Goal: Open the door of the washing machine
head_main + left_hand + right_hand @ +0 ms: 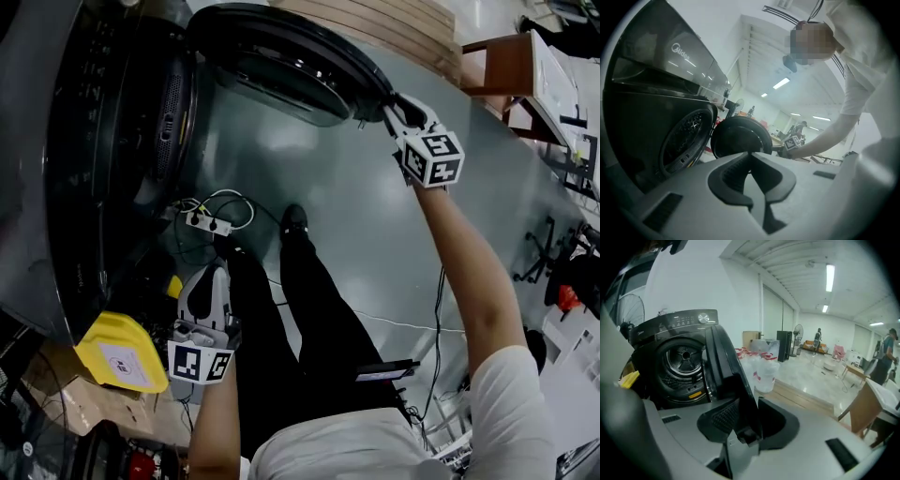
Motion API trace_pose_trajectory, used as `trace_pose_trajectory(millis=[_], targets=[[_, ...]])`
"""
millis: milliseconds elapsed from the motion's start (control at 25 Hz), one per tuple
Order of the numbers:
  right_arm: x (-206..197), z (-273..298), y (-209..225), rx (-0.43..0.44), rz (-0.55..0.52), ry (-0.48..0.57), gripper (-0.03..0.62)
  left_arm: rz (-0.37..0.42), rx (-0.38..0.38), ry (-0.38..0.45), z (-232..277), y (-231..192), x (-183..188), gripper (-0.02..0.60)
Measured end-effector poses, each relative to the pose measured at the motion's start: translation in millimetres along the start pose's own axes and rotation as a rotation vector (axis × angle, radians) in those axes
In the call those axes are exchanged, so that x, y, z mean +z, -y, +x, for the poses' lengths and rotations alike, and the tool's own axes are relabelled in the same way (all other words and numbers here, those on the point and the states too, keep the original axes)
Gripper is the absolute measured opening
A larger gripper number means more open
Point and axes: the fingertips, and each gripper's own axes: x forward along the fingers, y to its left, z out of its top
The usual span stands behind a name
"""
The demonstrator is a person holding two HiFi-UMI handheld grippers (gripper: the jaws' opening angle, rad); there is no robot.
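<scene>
Black door, grey floor, seemingly yellow tub

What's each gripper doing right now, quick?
Left gripper: jaws closed, holding nothing.
Right gripper: jaws closed on the edge of the washing machine door.
</scene>
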Motion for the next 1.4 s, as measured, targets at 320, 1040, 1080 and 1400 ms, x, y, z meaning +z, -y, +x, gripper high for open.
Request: trace_pose_trajectory(millis=[320,1040,1080,1400], targets=[[39.2,-1.4,58.2,-0.056,0.018,0.095,0.098,-0.049,0.055,0.040,32.9,18.7,-6.7,0.020],[191.4,-295.5,-184.1,0.143,0.082,0.592,0.051,0.228,-0.118,0.139,-32.6,85.7,166.0,0.020],[203.7,-322.6,-193.2,0.124,0.083,0.625,0.051,0.244,-0.133,0.148,-45.3,93.9,179.5,0.019],[265.4,-498.8,-249.0,-0.024,0.006,0.834,0.049,0.325,-0.230,0.368,-162.5,147.2,284.0,0.019]])
